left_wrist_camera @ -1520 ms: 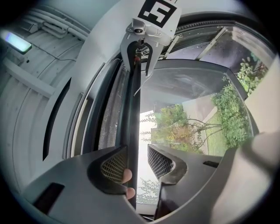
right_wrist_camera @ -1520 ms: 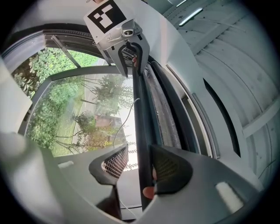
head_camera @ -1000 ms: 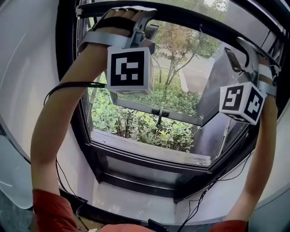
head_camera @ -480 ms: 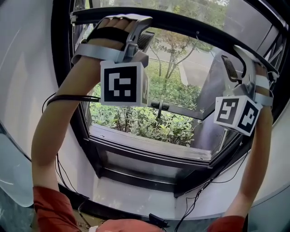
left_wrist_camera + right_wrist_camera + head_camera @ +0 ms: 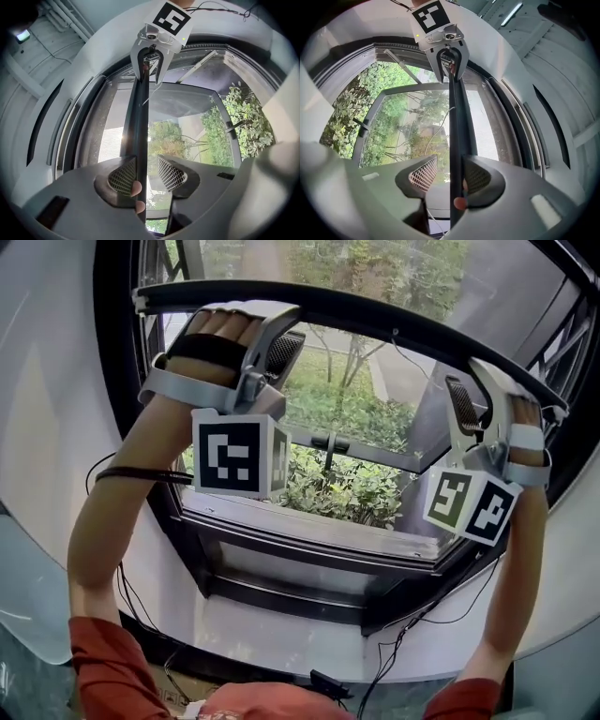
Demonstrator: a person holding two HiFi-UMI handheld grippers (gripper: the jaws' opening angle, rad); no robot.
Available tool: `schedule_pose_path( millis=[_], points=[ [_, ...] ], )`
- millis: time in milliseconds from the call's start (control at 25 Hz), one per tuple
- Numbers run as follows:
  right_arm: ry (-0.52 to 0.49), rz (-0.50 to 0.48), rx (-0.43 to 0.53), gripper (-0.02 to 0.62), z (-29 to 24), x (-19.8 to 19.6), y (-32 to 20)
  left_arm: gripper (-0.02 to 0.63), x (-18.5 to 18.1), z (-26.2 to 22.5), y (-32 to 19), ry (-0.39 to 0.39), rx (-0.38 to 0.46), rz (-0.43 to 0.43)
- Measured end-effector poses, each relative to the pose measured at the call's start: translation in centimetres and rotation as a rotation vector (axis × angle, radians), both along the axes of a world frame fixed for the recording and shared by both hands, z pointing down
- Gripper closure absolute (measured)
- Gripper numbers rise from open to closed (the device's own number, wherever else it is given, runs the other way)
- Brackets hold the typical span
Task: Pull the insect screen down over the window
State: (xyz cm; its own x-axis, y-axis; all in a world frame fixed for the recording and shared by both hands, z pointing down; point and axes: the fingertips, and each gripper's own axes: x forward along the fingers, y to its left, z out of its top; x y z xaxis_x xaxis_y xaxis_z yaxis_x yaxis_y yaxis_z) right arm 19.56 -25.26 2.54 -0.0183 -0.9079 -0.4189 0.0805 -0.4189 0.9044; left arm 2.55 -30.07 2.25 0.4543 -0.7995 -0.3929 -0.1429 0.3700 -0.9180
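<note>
So the pull bar (image 5: 375, 322) of the insect screen is clearly lower than a second ago. Back then it sat right up at the top edge of the head view. Now it cuts across the upper part of the window (image 5: 309, 549) opening, and both arms have dropped along with it. So the pull is under way, but I'd say it's barely started: most of the opening under the bar is uncovered and the bushes (image 5: 337, 488) outside show straight through.

The left gripper (image 5: 279, 332) hooks over the bar near its left end and the right gripper (image 5: 478, 395) near its right end. Neither one pinches it. In each gripper view the jaws stand spread, with the bar lying against one pad and daylight between it and the other.
</note>
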Motion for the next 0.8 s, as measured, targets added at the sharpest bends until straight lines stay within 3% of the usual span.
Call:
schedule_pose_path(
  millis=[560,800],
  points=[
    [-0.034,-0.021,-0.044,0.416,4.2,-0.4,0.6,0.463,-0.3,4.2,0.5,-0.035,-0.064,0.021],
    [-0.062,-0.037,-0.06,0.416,8.7,-0.6,0.7,0.456,-0.3,8.9,0.4,-0.036,-0.079,0.03]
  ],
)
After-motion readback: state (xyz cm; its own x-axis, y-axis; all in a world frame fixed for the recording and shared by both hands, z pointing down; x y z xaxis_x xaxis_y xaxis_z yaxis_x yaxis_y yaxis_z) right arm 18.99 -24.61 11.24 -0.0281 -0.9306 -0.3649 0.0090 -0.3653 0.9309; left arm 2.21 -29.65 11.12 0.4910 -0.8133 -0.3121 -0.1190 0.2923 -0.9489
